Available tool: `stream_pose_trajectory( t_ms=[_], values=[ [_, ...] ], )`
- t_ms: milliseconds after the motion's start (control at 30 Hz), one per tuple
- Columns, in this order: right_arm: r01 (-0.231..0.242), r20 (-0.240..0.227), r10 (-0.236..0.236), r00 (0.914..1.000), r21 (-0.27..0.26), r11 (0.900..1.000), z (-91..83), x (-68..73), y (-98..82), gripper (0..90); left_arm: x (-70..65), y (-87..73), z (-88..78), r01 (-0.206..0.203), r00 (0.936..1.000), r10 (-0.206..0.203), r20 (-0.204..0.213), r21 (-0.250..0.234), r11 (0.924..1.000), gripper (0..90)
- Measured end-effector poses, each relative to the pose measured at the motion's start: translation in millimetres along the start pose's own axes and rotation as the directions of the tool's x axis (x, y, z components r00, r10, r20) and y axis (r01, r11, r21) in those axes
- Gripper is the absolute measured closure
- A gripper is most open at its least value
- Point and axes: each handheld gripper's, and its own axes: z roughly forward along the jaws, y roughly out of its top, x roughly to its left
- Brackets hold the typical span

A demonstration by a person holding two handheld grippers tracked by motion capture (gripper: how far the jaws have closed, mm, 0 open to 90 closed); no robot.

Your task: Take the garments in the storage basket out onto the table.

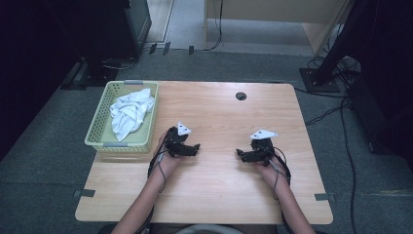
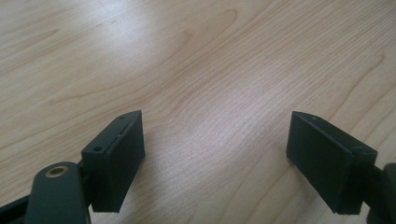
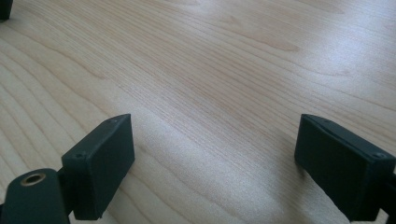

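The person is resting both hands on the wooden table [image 1: 219, 195]. The left gripper [image 1: 193, 147] and right gripper [image 1: 241, 153] are gaping wide, gripping nothing, tips facing each other. A crumpled white cloth [image 1: 130, 111] is lying in the green basket [image 1: 100, 127], just beside the left gripper.

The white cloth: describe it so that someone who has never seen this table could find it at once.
On the wooden table, look to the far left corner, where a pale green basket sits. The white cloth lies crumpled inside it, toward the far end. It is the one soft, white thing on the table; the left gripper nearby is black and hard.
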Motion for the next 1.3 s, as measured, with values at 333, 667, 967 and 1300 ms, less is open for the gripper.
stream_pose_trajectory(
  t_ms=[333, 667, 967, 1300],
  values=[
    [0.011, -0.014, -0.011, 0.9999, 0.010, 1.000, 1.3, 1.1, 0.8, 8.0, -0.6, -0.4, 2.3, 0.000, 1.0000, 0.000, 0.002, 0.006, 1.0000, 9.5],
    [0.006, -0.009, -0.005, 0.9999, 0.009, 1.000, 1.5, 1.6, 1.0, 8.1, 0.9, -0.1, 2.4, -0.006, 1.0000, 0.006, 0.006, 0.007, 1.0000, 9.5],
    [0.001, -0.004, -0.001, 1.0000, 0.007, 1.000, 1.7, 1.6, 1.2, 8.5, 2.3, 1.1, 3.9, -0.008, 0.9999, 0.008, 0.012, 0.005, 1.0000, 9.4],
    [0.002, -0.003, -0.002, 1.0000, 0.007, 1.000, 1.8, 1.5, 1.2, 8.5, 4.8, 2.0, 4.6, -0.017, 0.9997, 0.017, 0.018, 0.007, 0.9998, 9.4]
  ],
)
